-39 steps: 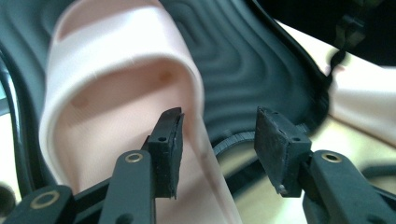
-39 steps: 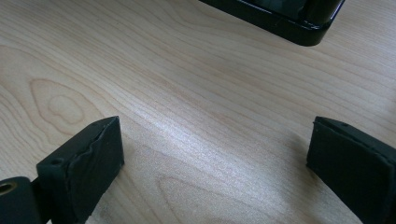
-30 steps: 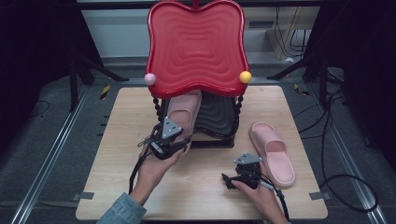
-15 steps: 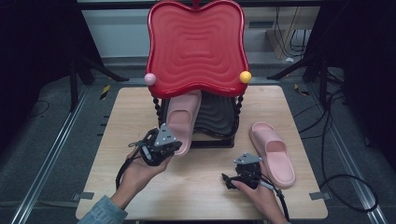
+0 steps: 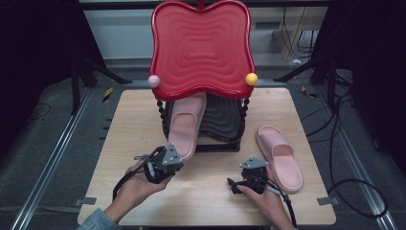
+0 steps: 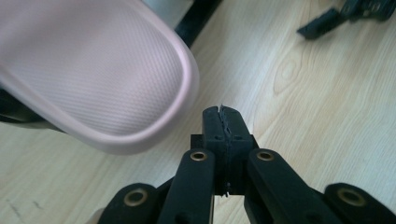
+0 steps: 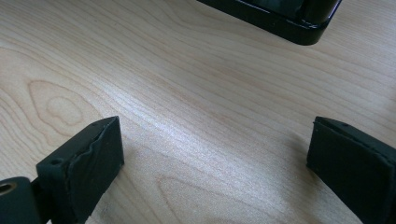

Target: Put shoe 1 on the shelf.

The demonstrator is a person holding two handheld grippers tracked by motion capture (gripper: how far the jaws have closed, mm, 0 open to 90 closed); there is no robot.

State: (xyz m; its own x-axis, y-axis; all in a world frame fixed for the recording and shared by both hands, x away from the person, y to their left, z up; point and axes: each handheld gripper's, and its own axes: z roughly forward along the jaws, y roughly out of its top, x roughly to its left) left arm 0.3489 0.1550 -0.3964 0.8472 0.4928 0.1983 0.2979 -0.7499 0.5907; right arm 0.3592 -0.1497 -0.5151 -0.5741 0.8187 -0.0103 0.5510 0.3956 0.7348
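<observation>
Apparently finished with it, the left gripper sits pinched shut on nothing just off the slipper propped on the rack, while the right gripper gapes wide near the other slipper, probably readying for it.

Left forearm: enters from the bottom left edge, sleeve at the wrist, angled up and to the right.
Left hand: wrapped around the gripper body from below.
Left gripper: jaws have just been closing; pads pressed together, nothing between them; cable loops back beside the wrist.
Right hand: low at the bottom right, knuckles up.
Right gripper: jaws spread wide, empty, tips pointing left, close above the tabletop.
</observation>
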